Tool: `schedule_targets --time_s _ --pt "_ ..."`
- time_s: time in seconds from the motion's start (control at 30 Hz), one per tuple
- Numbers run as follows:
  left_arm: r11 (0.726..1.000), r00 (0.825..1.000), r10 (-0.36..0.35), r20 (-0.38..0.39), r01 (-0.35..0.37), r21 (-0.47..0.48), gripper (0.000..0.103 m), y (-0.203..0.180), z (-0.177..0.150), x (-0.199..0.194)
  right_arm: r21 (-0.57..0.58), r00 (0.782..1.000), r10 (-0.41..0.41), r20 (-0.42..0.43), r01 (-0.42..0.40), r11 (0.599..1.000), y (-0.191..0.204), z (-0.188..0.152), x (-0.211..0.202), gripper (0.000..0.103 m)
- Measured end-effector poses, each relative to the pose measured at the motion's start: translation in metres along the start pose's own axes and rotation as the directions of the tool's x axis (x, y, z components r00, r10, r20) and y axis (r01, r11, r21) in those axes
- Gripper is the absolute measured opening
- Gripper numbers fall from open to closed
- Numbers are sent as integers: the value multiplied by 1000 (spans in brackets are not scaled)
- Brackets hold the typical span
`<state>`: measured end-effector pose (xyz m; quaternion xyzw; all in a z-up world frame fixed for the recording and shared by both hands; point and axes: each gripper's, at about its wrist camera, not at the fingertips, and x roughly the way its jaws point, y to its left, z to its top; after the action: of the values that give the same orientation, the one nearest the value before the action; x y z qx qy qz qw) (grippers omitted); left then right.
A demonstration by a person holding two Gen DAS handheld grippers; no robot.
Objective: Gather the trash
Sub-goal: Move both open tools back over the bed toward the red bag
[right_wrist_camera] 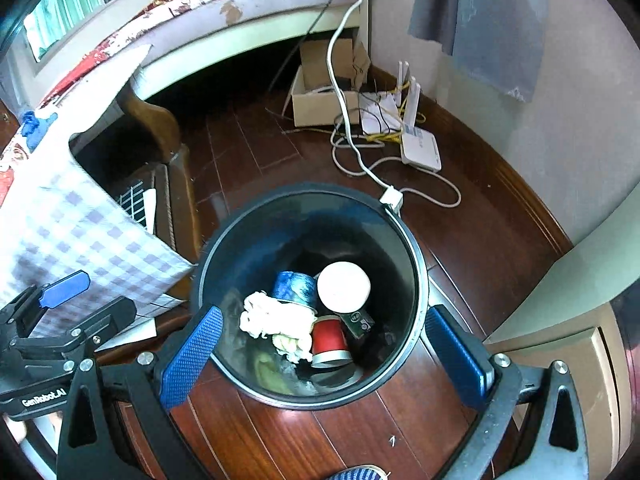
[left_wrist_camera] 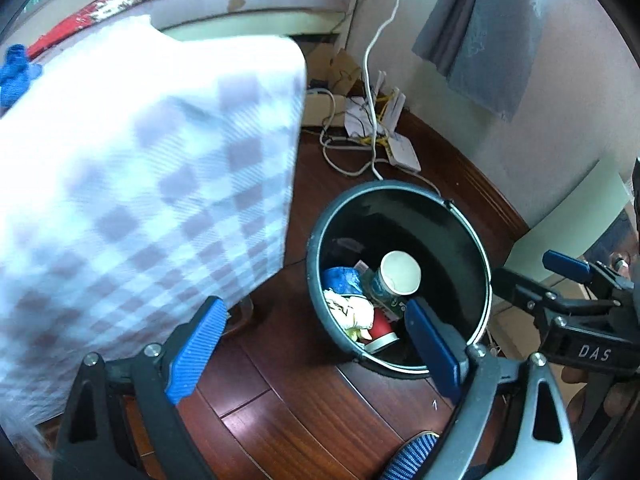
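Both the left tongs (left_wrist_camera: 316, 344) and right tongs (right_wrist_camera: 324, 352) are gaping empty, hanging above the trash bin (right_wrist_camera: 404, 240) holding cups.

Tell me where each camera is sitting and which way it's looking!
Left wrist view: sits on the left gripper, looking steeply down at the black bin beside a checked cloth; its own blue fingers show open and empty, with the right gripper at the right edge.
Right wrist view: sits on the right gripper, looking down almost straight into the bin; its own fingers are open and empty, with the left gripper at the left edge.
Both views share the bin, its paper cup, the white router and the wood floor.
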<state>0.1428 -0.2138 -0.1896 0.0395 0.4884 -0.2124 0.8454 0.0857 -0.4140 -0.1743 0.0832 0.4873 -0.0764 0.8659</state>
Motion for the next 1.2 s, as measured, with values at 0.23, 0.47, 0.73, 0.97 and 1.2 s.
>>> schedule_targets --time_s 0.23,0.47,0.73,0.97,1.2 --pt "1000 998 14 57 -13 -17 95 11 -5 -34 -42 999 15 45 -13 999 25 -12 -25 102" --pt "998 992 41 118 -36 -43 100 29 -8 -69 -89 994 35 107 -26 996 51 -12 -47 102" --pt "991 975 104 195 -84 -108 101 61 -14 -111 -120 977 101 187 -79 990 83 -3 -74 102" --pt "975 956 170 238 -128 -182 101 94 -18 -136 -169 952 187 241 -148 974 125 13 -87 102" --pt "944 933 259 252 -188 -272 101 149 -25 -157 -267 929 286 234 -222 938 187 26 -89 102"
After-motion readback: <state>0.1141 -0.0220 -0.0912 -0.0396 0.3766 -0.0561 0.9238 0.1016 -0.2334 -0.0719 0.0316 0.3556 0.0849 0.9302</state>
